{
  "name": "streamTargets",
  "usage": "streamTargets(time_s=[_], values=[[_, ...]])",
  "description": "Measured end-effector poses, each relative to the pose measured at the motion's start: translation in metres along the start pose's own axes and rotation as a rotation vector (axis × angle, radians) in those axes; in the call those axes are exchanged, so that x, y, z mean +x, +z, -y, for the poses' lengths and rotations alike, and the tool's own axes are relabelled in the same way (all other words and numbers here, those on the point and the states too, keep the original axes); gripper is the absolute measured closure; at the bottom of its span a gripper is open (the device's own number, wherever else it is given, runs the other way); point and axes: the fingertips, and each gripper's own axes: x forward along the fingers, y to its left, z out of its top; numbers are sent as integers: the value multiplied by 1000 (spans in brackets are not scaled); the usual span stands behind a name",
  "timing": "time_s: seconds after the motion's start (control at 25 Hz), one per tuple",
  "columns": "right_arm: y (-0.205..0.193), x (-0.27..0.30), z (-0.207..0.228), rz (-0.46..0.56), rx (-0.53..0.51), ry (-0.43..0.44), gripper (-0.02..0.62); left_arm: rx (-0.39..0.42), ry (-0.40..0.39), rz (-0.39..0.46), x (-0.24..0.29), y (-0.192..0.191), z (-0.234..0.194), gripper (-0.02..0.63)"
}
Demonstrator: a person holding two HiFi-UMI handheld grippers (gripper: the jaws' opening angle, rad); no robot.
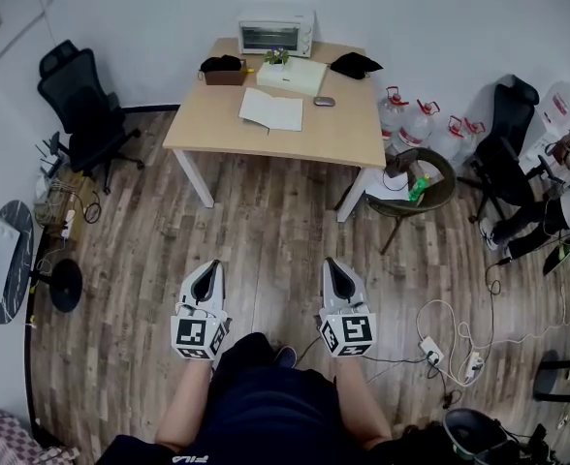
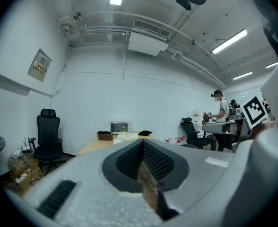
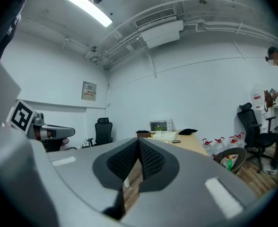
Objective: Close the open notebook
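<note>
The open notebook lies flat with white pages up, near the middle of the wooden table at the far side of the room. Both grippers are held low over the wood floor, far short of the table. My left gripper and right gripper point toward the table, each with its jaws together and nothing between them. In the left gripper view the left gripper shows the table far ahead beyond its tip. The right gripper view shows the same past the right gripper.
A toaster oven, a white box, a mouse and black items share the table. A black office chair stands left. Right of the table are a round chair and water bottles. Cables lie on the floor.
</note>
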Motion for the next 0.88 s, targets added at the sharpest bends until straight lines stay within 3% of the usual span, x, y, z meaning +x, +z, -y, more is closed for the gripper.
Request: streamTargets(time_s=[0.28,0.88], values=[[3,3,2,1,3,18,588,20,74,12,-4,7,-11,618],[2,57,15,-1,-32,-17,588,-11,18,40,50,4,-46,620]])
